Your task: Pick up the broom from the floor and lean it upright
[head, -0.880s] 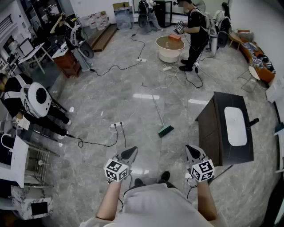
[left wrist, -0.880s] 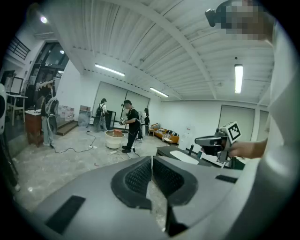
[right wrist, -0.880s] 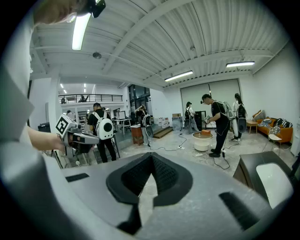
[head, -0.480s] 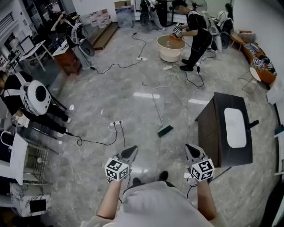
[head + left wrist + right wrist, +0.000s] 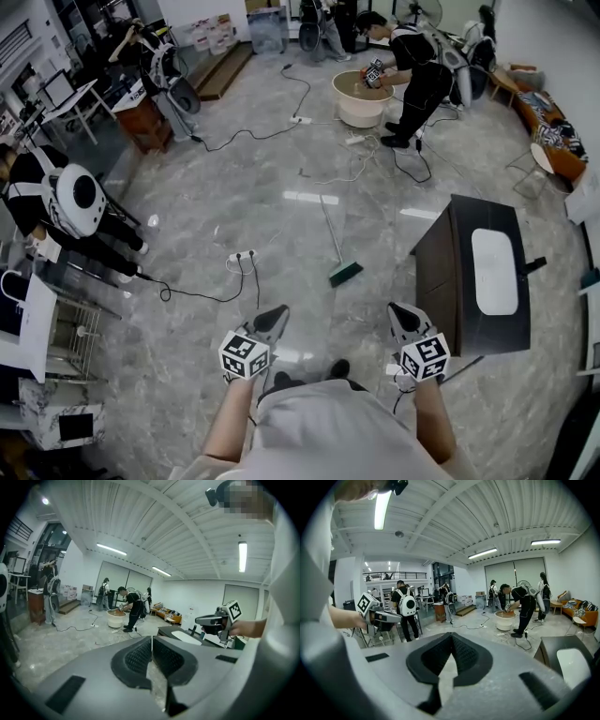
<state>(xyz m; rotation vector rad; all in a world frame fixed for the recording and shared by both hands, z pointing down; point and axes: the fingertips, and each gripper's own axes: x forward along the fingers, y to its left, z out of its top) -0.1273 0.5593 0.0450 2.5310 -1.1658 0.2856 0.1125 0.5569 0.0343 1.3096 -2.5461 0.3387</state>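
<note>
Closest to me, at the bottom of the head view, both grippers sit side by side above the grey marble floor (image 5: pixel 187 216).

1. Left gripper (image 5: pixel 279 313): its own view shows the jaws pressed together with nothing between them.
2. Right gripper (image 5: pixel 397 309): the jaws are closed on themselves in the same way and are empty.

Ahead of the grippers, and clear of both, I see the broom (image 5: pixel 334 242) lying flat on the floor. It has a thin, light-coloured handle and a small green brush head. The head is the end nearer to me, and the handle runs away from it toward the far side of the room. Nothing touches the broom.

Left of the brush head lies a white power strip (image 5: pixel 242 255) with a black cable trailing from it. To the right of the broom stands a dark cabinet (image 5: pixel 441 281) with a white basin set in its top.

Farther off, a person (image 5: pixel 412 75) bends over a round pale tub (image 5: pixel 361 111).
</note>
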